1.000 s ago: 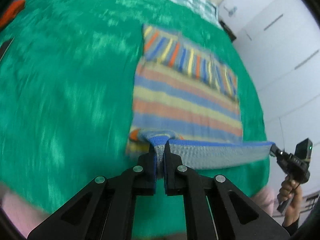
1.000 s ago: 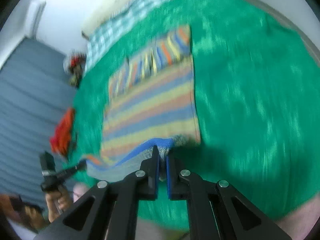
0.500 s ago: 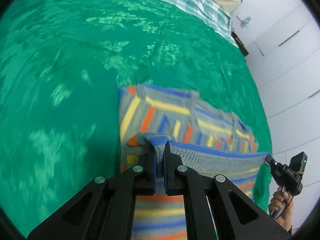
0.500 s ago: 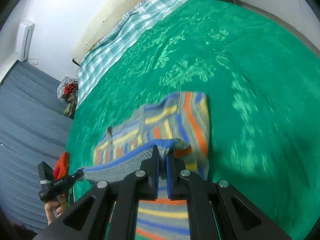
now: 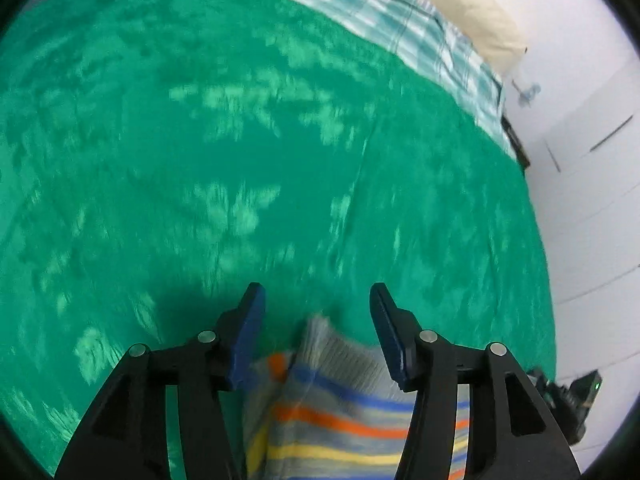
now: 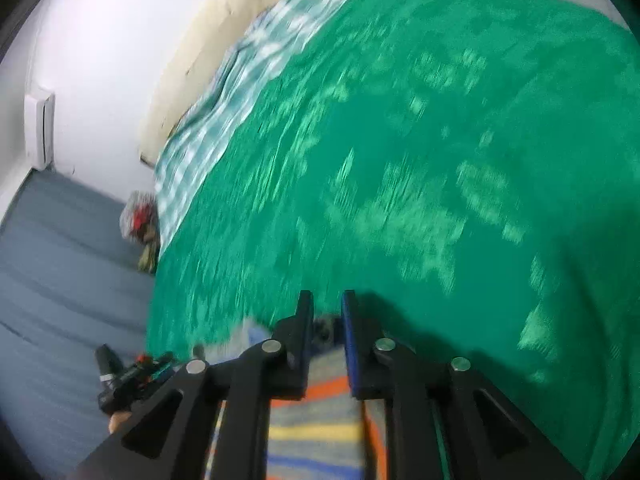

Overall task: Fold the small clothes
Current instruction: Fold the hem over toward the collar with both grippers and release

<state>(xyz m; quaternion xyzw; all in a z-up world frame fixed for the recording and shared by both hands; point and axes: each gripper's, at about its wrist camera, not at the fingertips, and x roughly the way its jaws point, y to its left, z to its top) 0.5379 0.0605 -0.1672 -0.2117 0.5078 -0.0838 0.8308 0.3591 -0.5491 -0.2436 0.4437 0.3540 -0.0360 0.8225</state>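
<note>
both grippers hang low over the green bedspread, where the striped garment lies folded under them. the left gripper has just been opening; its fingers stand wide apart, clear of the cloth edge below and between them. the right gripper has just started opening too, a narrow gap showing, the cloth's corner under that gap, not pinched.

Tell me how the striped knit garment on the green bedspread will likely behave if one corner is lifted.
Probably floppy: the garment lies folded on itself, its hem draped in soft curves. Likely light, since it rests flat on the bedspread without visibly denting it. Its knit looks grippy rather than slippery, though blur limits certainty.
</note>
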